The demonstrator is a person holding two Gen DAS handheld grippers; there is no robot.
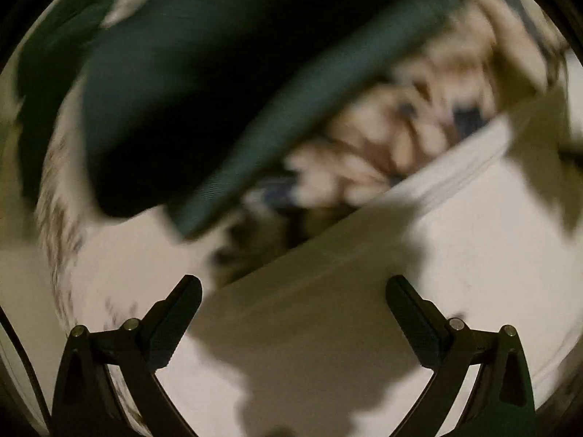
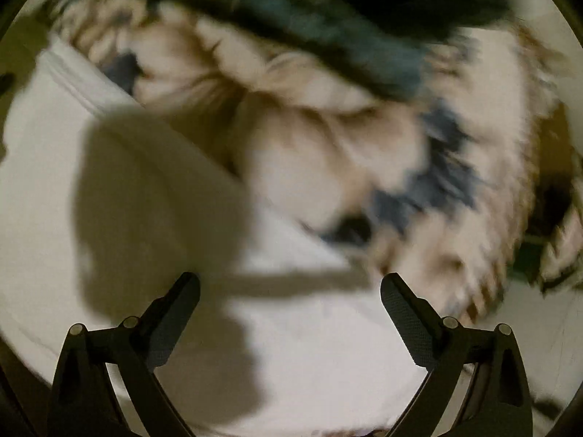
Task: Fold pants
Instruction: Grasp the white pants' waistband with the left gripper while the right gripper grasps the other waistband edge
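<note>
Left tongs (image 1: pixel 293 291): we see both fingers (image 1: pixel 415 322) spread wide apart, nothing between them. Under and ahead of them lies a pale white sheet (image 1: pixel 473 255), crossed by broad dark shadows. We cannot tell whether the sheet covers a bed or some other surface. A stitched hem or seam of the white fabric runs toward 2 o'clock from the tongs.

Beyond the sheet, toward 1 o'clock, we note a cream and tan patterned fabric (image 1: pixel 382 145) with small blue patches; heavy blur, the pattern is unreadable. At 11 to 12 o'clock the dark green pants (image 1: pixel 175 102) fill the upper part of the left wrist view, with a lighter teal band along their lower edge. They sit well apart from the tongs, not touched.

Right tongs (image 2: pixel 290 287): fingers (image 2: pixel 404 318) likewise gaping, empty. White sheet (image 2: pixel 43 182) directly beneath, with a large shadow at 10 to 11 o'clock. The patterned fabric (image 2: pixel 309 145) spreads from 12 round to 2 o'clock, near the fingertips but we cannot tell if it touches them. The pants (image 2: pixel 328 25) lie across the top at 12 o'clock, overlapping the patterned fabric, well apart from the tongs.

Both views badly smeared; finer detail not recoverable.
</note>
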